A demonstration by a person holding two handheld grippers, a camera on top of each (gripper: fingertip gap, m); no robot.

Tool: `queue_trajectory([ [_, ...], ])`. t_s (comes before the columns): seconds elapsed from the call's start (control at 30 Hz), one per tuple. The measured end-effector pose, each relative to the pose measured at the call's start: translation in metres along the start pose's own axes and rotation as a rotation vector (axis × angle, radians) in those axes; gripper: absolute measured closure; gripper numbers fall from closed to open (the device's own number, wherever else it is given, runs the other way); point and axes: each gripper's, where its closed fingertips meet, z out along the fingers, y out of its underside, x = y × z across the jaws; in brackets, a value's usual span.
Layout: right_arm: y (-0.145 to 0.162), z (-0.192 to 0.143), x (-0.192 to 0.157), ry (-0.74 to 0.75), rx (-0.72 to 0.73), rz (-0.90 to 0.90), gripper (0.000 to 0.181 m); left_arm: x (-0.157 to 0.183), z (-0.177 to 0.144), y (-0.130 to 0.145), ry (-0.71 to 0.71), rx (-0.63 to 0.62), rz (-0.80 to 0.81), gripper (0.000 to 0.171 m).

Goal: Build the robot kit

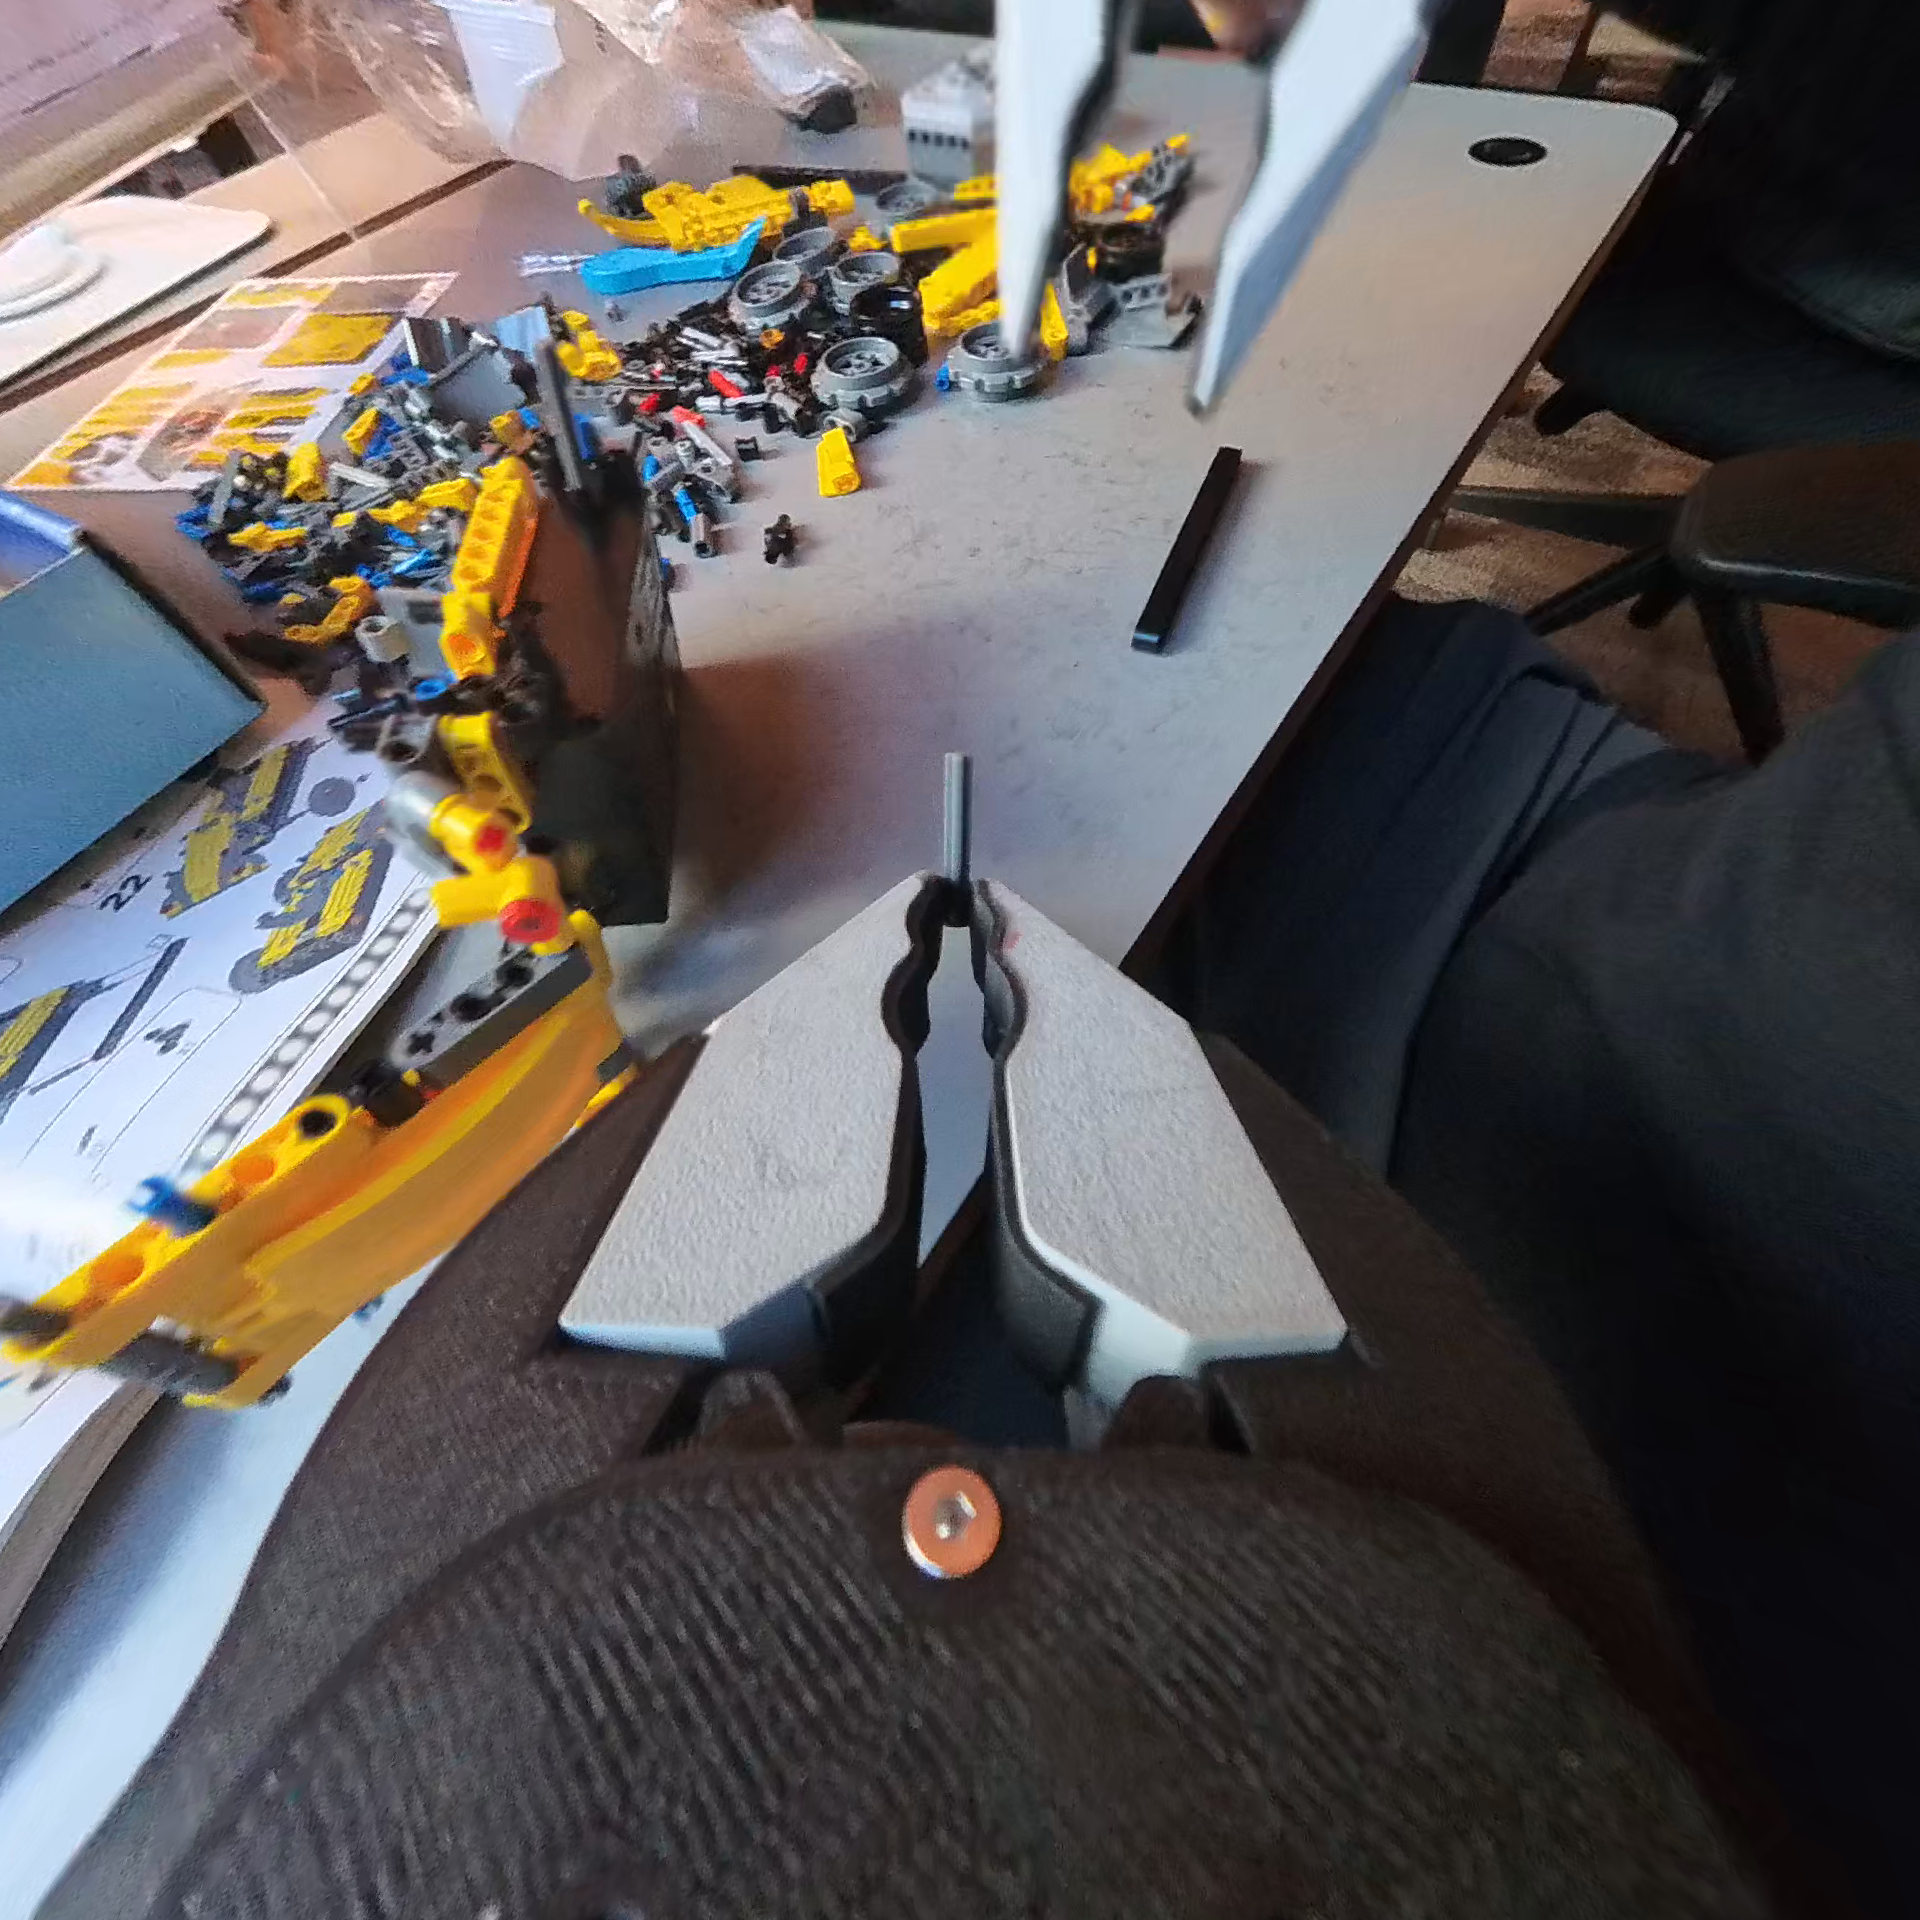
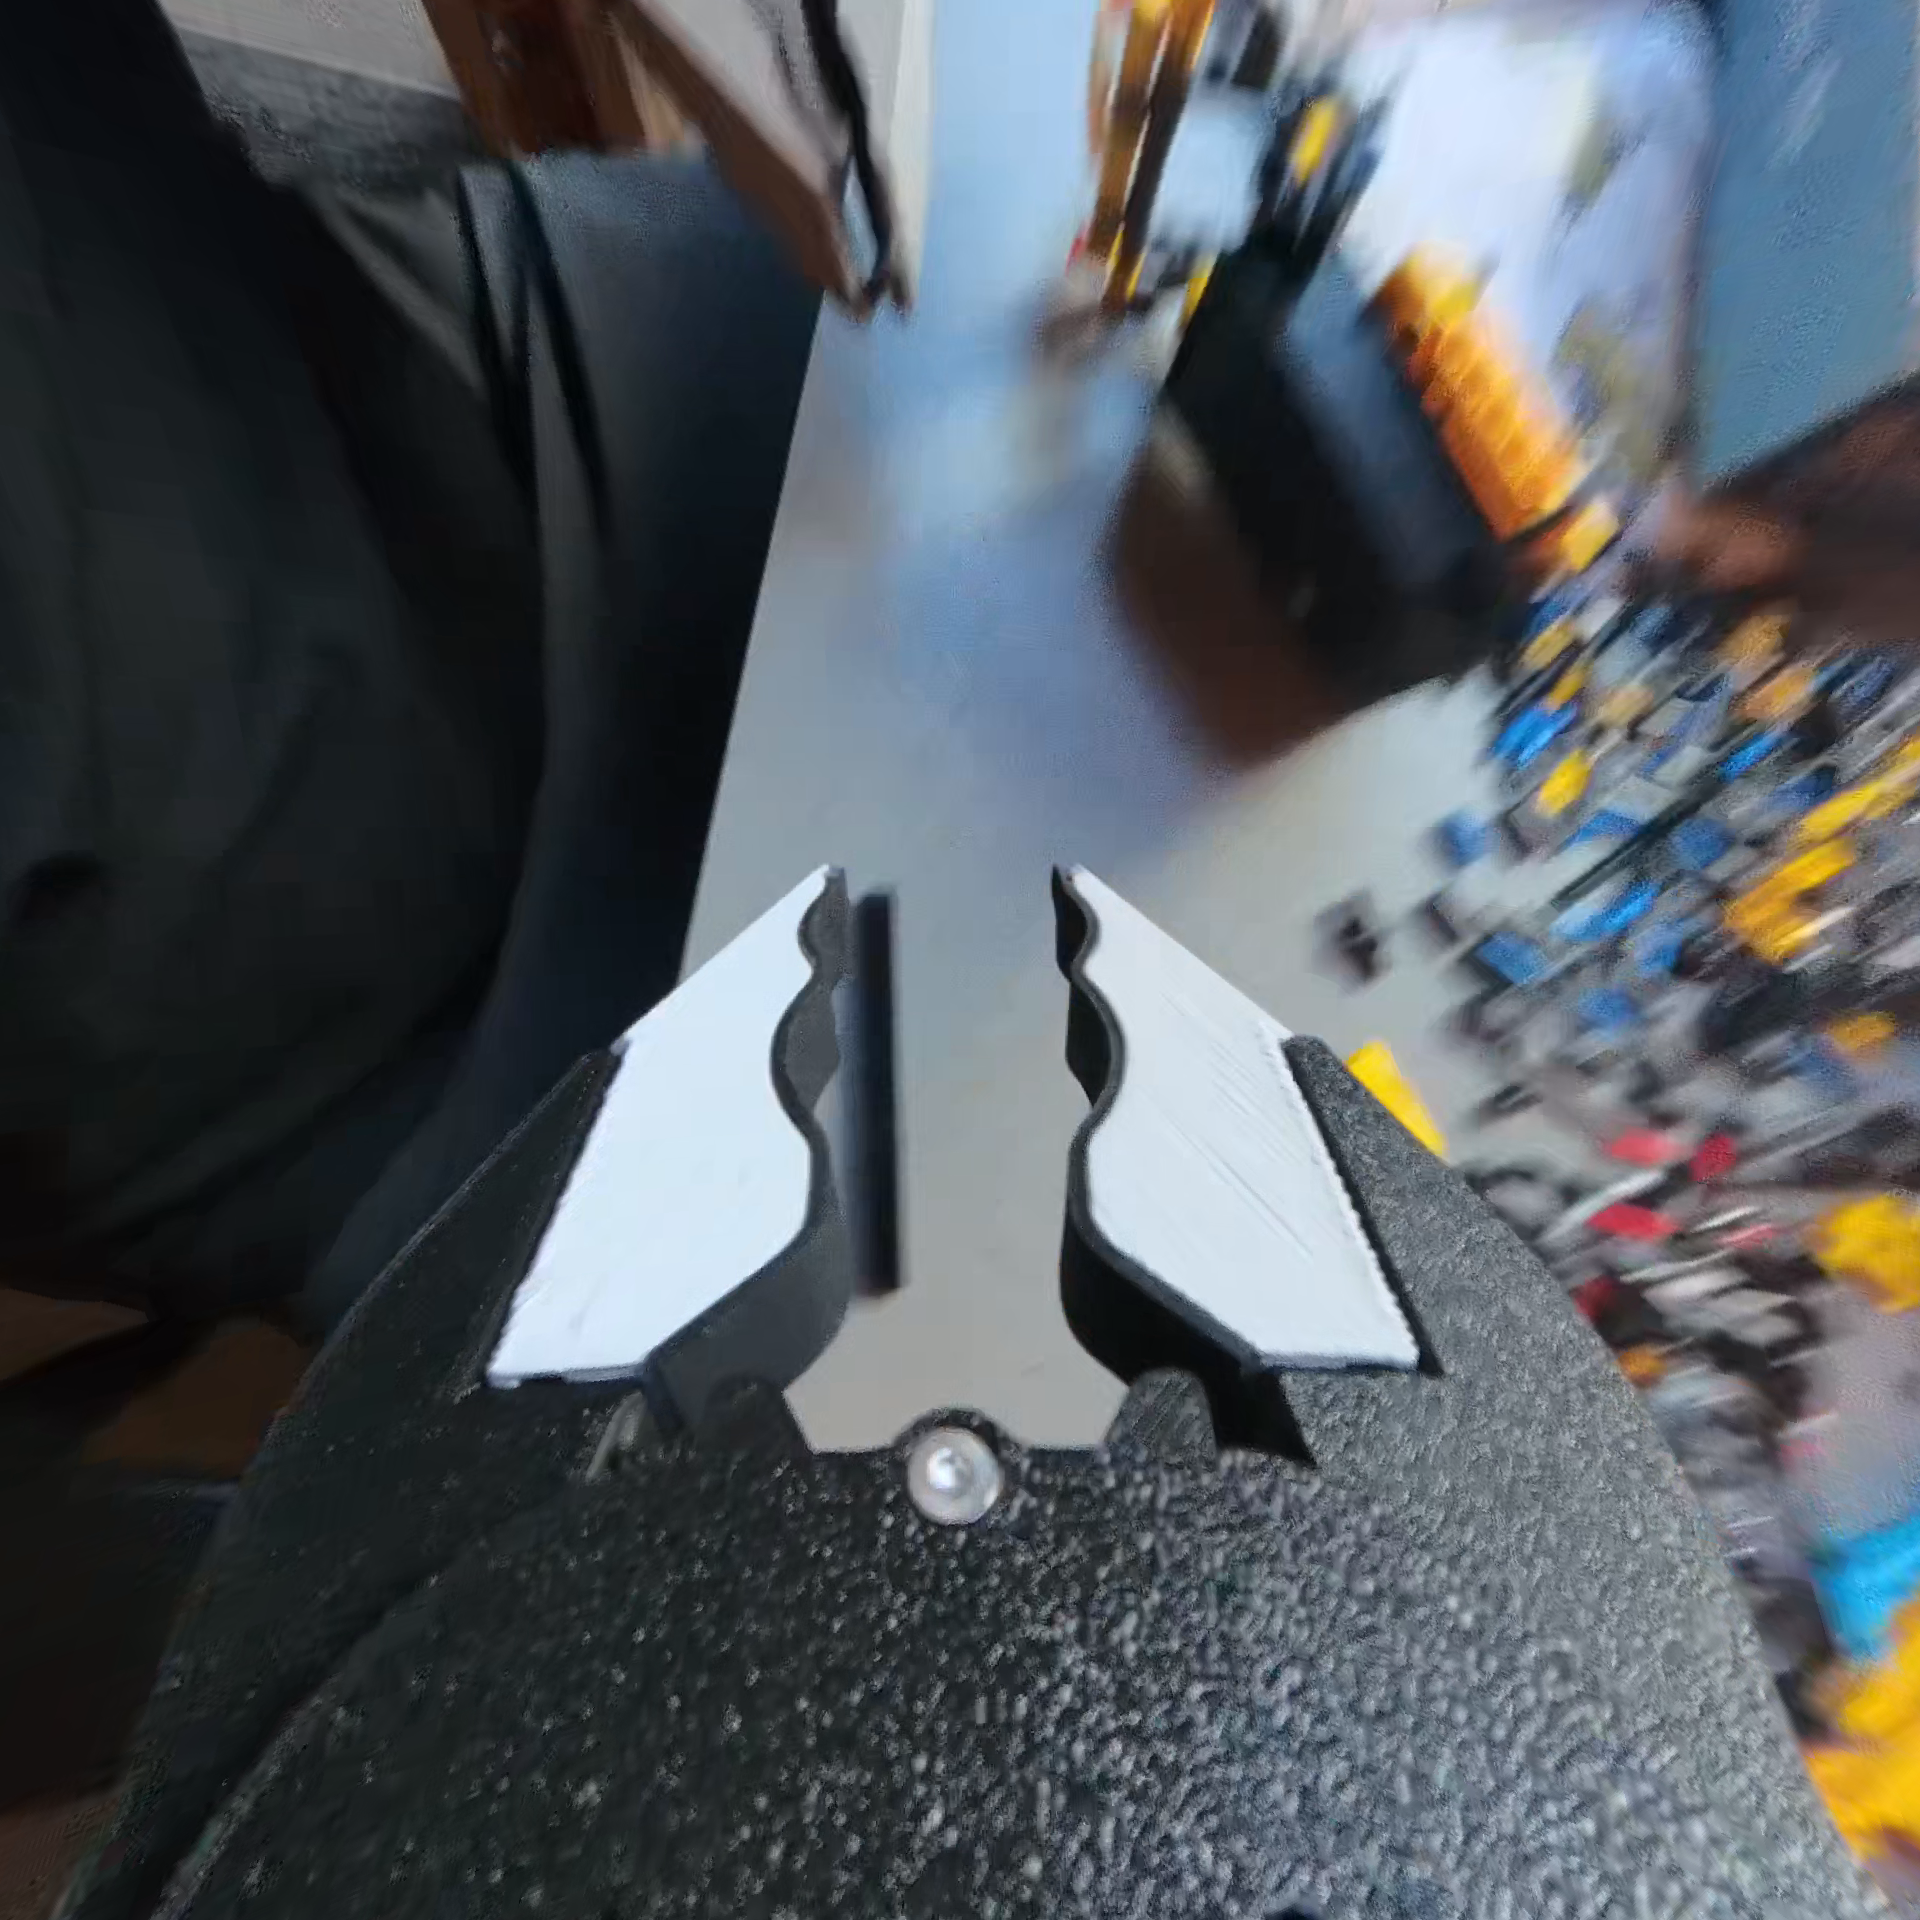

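My left gripper (image 1: 958,902) is shut on a thin grey axle rod (image 1: 954,816) that sticks out past its tips, above the grey table (image 1: 935,644). A yellow and black brick-built vehicle model (image 1: 540,727) stands just to its left. My right gripper (image 2: 943,883) is open and empty, low over the table near its edge, with a long black bar (image 2: 876,1091) lying between its fingers, close to the left one. The right gripper also shows in the left wrist view (image 1: 1117,369), open, over the far pile, with the black bar (image 1: 1190,551) lying near it.
Loose yellow, black, blue and grey building parts and grey wheels (image 1: 862,364) cover the far and left table. Instruction sheets (image 1: 208,935) lie at left beside a blue box (image 1: 94,686). A person's dark-clothed legs (image 1: 1558,935) and a chair (image 1: 1787,540) are off the table's right edge. The tips of one gripper are about 12 cm away from the tips of the other.
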Motion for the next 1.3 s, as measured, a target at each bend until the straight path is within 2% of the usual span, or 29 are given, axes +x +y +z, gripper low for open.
queue_trajectory([
  [0.1, 0.049, 0.011, -0.022, -0.012, -0.05, 0.126, 0.138, 0.008, 0.014, -0.006, 0.027, -0.004, 0.02, 0.17],
  [0.2, 0.074, 0.016, -0.022, -0.002, -0.061, 0.175, 0.138, 0.018, 0.031, -0.008, 0.05, -0.02, 0.061, 0.17],
  [0.23, 0.072, 0.016, -0.021, -0.021, -0.024, 0.191, 0.144, 0.022, 0.037, -0.007, 0.057, -0.025, 0.077, 0.17],
  [0.3, 0.073, 0.017, -0.015, -0.045, -0.004, 0.2, 0.17, 0.034, 0.049, -0.005, 0.101, -0.041, 0.083, 0.17],
  [0.33, 0.071, 0.018, -0.016, -0.085, -0.001, 0.19, 0.173, 0.04, 0.054, -0.004, 0.131, -0.052, 0.06, 0.17],
  [0.5, 0.066, 0.02, -0.015, -0.149, -0.052, -0.206, 0.173, 0.05, 0.072, -0.011, 0.087, -0.046, 0.087, 0.17],
  [0.53, 0.069, 0.019, -0.009, -0.137, -0.104, -0.204, 0.162, 0.053, 0.075, -0.012, 0.075, -0.052, 0.103, 0.17],
  [0.57, 0.074, 0.015, -0.004, -0.122, -0.165, -0.182, 0.141, 0.056, 0.079, -0.012, 0.07, -0.057, 0.12, 0.17],
  [0.6, 0.078, 0.009, 0.002, -0.079, -0.208, -0.179, 0.128, 0.06, 0.082, -0.01, 0.07, -0.061, 0.136, 0.17],
  [0.67, 0.081, -0.005, 0.013, 0.064, -0.202, -0.207, 0.144, 0.063, 0.085, -0.008, 0.045, -0.058, 0.145, 0.17],
  [0.73, 0.078, -0.016, 0.007, 0.135, -0.126, -0.125, 0.148, 0.062, 0.083, -0.004, 0.033, -0.096, 0.136, 0.17],
  [0.8, 0.077, -0.02, -0.009, 0.131, -0.038, -0.007, 0.155, 0.055, 0.081, -0.003, -0.001, -0.129, 0.12, 0.17],
  [0.9, 0.085, -0.012, -0.022, 0.135, -0.004, 0.115, 0.171, 0.039, 0.083, -0.008, -0.067, -0.192, 0.17, 0.17],
  [0.97, 0.087, -0.002, -0.022, 0.119, 0.019, 0.223, 0.166, 0.035, 0.087, -0.012, -0.081, -0.246, 0.252, 0.17],
  [1.03, 0.089, 0.004, -0.015, 0.12, 0.024, 0.292, 0.152, 0.035, 0.093, -0.009, -0.072, -0.322, 0.334, 0.17],
  [1.07, 0.089, 0.004, -0.007, 0.151, 0.04, 0.306, 0.158, 0.038, 0.097, -0.005, -0.047, -0.355, 0.351, 0.17],
  [1.17, 0.088, 0.004, 0.012, 0.211, 0.065, 0.313, 0.163, 0.048, 0.106, -0.007, 0.054, -0.36, 0.263, 0.17],
  [1.23, 0.083, 0.008, 0.015, 0.197, 0.09, 0.35, 0.159, 0.056, 0.11, -0.01, 0.116, -0.366, 0.219, 0.17],
  [1.3, 0.075, 0.006, 0.012, 0.194, 0.133, 0.375, 0.153, 0.059, 0.114, -0.012, 0.117, -0.373, 0.227, 0.17],
])
